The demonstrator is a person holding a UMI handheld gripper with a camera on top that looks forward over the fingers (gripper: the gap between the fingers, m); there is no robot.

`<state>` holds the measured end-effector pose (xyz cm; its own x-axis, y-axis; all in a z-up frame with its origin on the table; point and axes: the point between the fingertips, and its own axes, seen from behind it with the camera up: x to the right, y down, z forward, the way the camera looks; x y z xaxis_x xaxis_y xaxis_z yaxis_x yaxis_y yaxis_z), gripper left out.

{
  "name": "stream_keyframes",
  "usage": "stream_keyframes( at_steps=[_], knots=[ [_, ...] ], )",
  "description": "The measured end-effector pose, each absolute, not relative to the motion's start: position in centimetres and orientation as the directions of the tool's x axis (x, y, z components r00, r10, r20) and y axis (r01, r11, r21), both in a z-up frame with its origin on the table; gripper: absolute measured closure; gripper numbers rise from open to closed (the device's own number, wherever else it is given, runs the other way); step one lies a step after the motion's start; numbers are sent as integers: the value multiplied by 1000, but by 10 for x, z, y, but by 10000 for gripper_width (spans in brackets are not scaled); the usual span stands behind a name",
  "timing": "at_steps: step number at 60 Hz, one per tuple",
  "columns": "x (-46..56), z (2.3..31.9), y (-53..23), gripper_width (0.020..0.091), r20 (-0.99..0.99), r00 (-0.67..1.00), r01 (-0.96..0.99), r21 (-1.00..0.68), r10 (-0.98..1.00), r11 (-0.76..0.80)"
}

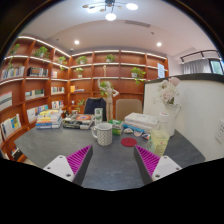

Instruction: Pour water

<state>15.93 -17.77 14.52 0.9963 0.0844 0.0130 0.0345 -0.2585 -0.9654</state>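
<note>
A white mug with a dotted pattern stands on the grey table, beyond my fingers and slightly left of the midline. A clear glass vessel stands further right on the table, beyond the right finger. A small red round lid or coaster lies between the two. My gripper is open, its magenta pads wide apart, with only bare table between them. It holds nothing.
Books and small items lie at the table's far left. A white box sits behind the glass vessel. Wooden shelves with books and plants line the walls. A white partition rises at the right.
</note>
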Motion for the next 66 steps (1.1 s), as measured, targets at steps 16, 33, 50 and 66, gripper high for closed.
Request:
stream_keyframes(
  at_steps=[16,33,50,66],
  knots=[
    [260,92,-175,262,28,997,11,-974,-76,-225],
    [304,100,-118,264,13,994,-3,-989,-108,-146],
    [309,100,-73,587,60,990,46,-993,-128,-108],
    [313,101,-68,730,54,988,42,-996,-146,-84]
  ],
)
